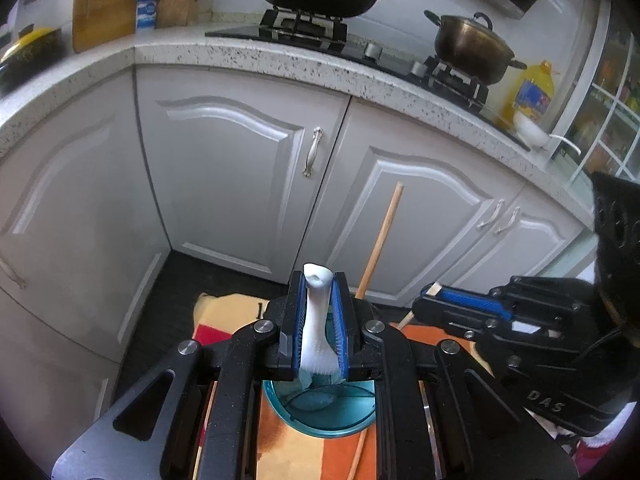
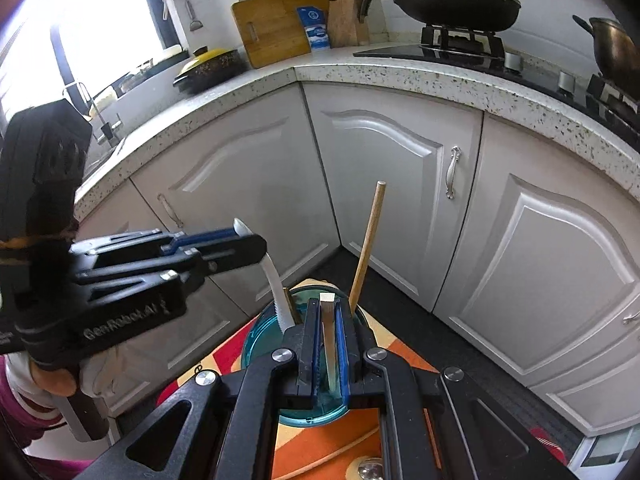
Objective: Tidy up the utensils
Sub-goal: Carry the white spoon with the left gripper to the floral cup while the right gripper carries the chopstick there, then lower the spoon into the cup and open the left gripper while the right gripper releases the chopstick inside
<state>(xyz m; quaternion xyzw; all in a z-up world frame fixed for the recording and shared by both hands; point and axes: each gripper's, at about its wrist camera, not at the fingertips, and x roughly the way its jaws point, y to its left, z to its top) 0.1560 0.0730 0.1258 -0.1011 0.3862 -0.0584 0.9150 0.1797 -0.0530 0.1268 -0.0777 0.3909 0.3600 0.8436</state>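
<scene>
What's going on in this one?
A person with a gripper in each hand is putting utensils into a teal cup on an orange cloth. The left gripper is shut on a white spoon, the right gripper on a chopstick, both over the cup. Another chopstick already stands in it.

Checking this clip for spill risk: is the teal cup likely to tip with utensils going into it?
Possibly. The teal cup looks like light, thin plastic, and the wooden stick leans well above its rim. It stands on a cloth, probably a soft footing, so a sideways nudge might topple it.
</scene>
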